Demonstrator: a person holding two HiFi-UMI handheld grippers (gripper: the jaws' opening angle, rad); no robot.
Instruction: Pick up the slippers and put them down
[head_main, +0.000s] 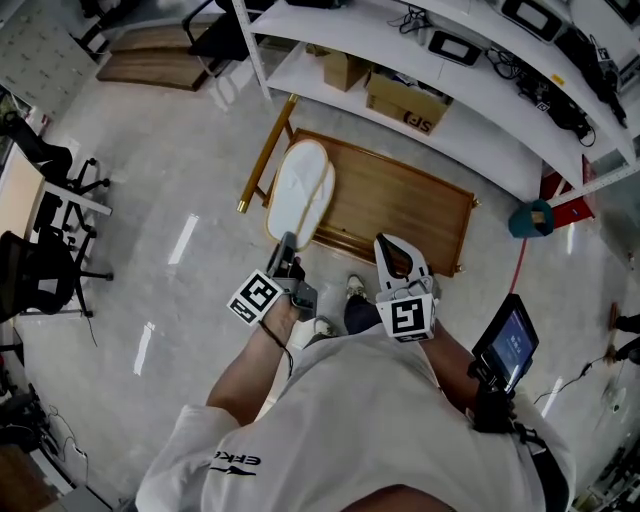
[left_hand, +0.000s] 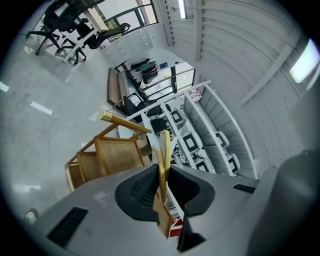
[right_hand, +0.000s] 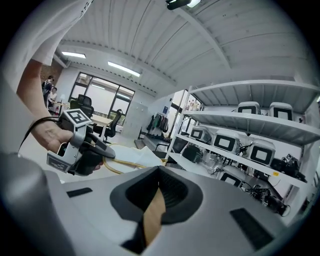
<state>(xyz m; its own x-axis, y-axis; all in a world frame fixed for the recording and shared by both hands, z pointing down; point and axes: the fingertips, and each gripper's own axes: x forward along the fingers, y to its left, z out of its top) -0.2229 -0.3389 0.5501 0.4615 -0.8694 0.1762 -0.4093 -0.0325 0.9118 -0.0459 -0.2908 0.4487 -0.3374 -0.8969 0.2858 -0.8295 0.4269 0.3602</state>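
From the head view, the left tongs (head_main: 287, 246) are clamped on the heel end of a pair of white slippers (head_main: 300, 192) laid one against the other. The slippers reach out over the left end of a low wooden counter (head_main: 400, 200) with gold legs; whether they touch it I cannot tell. The right tongs (head_main: 392, 252) hover just beside them at the counter's near edge. Cardboard boxes (head_main: 405, 100) sit on a white shelf beyond.

The left gripper view shows the slippers (left_hand: 163, 152) edge-on, tan-rimmed, pinched between the dark pads of the left tongs (left_hand: 162, 184), which stand only a sliver apart. The wooden counter (left_hand: 117, 155) lies below left and shelving (left_hand: 200, 130) runs to the right.

In the right gripper view, the right tongs (right_hand: 157, 200) are parted by a narrow gap with nothing gripped, and only tan wood shows through it. To the left, a hand (right_hand: 47, 135) carries the left tongs (right_hand: 107, 152), with the slippers (right_hand: 127, 161) sticking out from them.
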